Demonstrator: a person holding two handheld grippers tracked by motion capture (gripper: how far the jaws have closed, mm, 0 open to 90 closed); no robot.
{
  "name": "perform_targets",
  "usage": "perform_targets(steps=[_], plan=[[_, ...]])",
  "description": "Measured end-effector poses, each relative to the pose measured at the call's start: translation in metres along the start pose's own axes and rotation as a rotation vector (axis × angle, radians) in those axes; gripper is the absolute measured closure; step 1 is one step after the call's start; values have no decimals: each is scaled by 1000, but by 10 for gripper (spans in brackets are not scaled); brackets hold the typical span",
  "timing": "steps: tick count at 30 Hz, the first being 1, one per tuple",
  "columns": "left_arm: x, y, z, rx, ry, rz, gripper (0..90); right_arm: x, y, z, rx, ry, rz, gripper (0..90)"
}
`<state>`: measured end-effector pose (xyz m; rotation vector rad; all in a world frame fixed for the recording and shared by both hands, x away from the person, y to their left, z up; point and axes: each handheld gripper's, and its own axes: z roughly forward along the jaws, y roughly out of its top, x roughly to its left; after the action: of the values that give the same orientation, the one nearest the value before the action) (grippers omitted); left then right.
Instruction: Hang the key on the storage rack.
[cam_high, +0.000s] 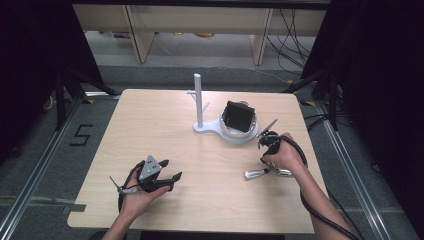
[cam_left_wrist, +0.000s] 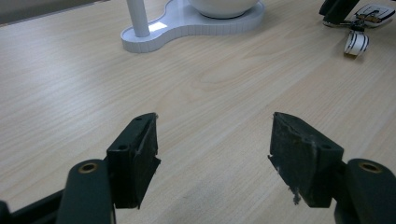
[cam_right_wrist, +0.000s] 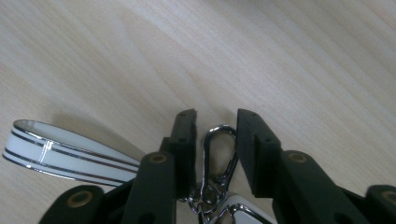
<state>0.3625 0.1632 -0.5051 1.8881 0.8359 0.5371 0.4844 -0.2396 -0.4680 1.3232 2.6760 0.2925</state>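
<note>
The keychain (cam_right_wrist: 219, 154) lies flat on the wooden table (cam_high: 165, 125), in front of the white stand (cam_high: 220, 125) and towards its right side. The right gripper (cam_right_wrist: 215, 123) straddles its metal clasp, jaws partly open on either side, pads not clearly pressing; the white strap loop (cam_right_wrist: 60, 151) lies beside them. The left gripper (cam_high: 167, 172) rests well left of the stand, jaws wide apart with nothing between

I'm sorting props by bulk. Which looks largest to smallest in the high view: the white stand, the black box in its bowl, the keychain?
1. white stand
2. black box
3. keychain, partly hidden by the right hand, so its rank is less certain.
</note>
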Motion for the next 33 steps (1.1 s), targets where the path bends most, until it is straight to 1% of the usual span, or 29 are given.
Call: perform_targets(steps=[1, 2, 3, 4, 5, 7, 8, 10, 11, 12, 13, 15, 16, 17, 18, 19, 20, 21, 22, 23, 26, 27, 28, 29, 30, 31, 32, 33], plan=[[0, 0, 0, 1, -1, -1, 318, 0, 0, 0, 0, -6, 0, 656], [0, 0, 0, 0, -2, -4, 318, -1, 0, 2, 13, -16, 1, 632], [0, 0, 0, 0, -2, -4, 318, -1, 0, 2, 13, -16, 1, 632], [0, -1, 0, -1, -1, -5, 318, 0, 0, 1, 37, -11, 25, 624], [1, -1, 0, -1, -1, -5, 318, 0, 0, 4, 35, -25, 16, 619], [1, -1, 0, -1, -1, -6, 318, 0, -1, 5, 37, -18, 21, 625], [1, -1, 0, -2, -2, -6, 318, 4, 0, 5, 52, -10, 74, 650], [1, -1, 0, -8, -10, -9, 318, 4, 0, 5, 53, -9, 73, 662], [1, -1, 0, -6, -6, -11, 318, 2, -1, 6, 45, -9, 45, 674], [1, -1, 0, -6, -6, -11, 317, 2, -1, 6, 46, -3, 45, 687], [2, -1, 0, -7, -9, -13, 317, 3, 0, 5, 58, 2, 54, 688], [2, -1, 0, -8, -8, -13, 317, 2, 0, 6, 37, -15, 8, 690], [2, -1, 0, -8, -8, -13, 317, 4, 1, 5, 49, -16, 23, 692], [2, -1, 0, -8, -8, -13, 317, 4, 1, 5, 49, -16, 23, 692], [2, -1, -1, -8, -8, -14, 317, 2, 0, 5, 46, -16, 5, 692], [2, -2, -1, -8, -7, -16, 317, 4, 1, 5, 57, -6, 24, 693], [2, -2, -1, -8, -7, -16, 317, 4, 1, 5, 57, -6, 24, 693], [2, -2, -1, -7, -7, -16, 317, 3, 0, 5, 54, -1, 21, 695], [2, -2, -1, -6, -6, -15, 317, 1, 0, 6, 38, -10, 0, 697], [3, -2, -1, -5, -6, -17, 317, 1, -1, 5, 38, 4, 37, 698], [3, -2, -1, -4, -5, -17, 317, 0, -2, 4, 35, 15, 43, 698], [2, -2, -1, -6, -6, -18, 317, 0, -3, 4, 23, 21, 48, 700], [2, -2, 0, -7, -6, -20, 317, 0, -3, 3, 28, 18, 60, 716], [2, -2, 0, -7, -6, -18, 317, -1, -3, 0, 4, 20, 54, 806], [2, -2, 0, -6, -7, -17, 317, -2, -3, -3, -8, 33, 62, 800], [2, -2, 0, -5, -8, -17, 317, -4, -2, -5, -17, 7, 44, 796], [2, -2, 0, -5, -8, -17, 317, -4, -2, -5, -17, 7, 44, 796], [2, -2, 0, -5, -9, -17, 317, -5, -3, -6, -13, -4, 40, 796]])
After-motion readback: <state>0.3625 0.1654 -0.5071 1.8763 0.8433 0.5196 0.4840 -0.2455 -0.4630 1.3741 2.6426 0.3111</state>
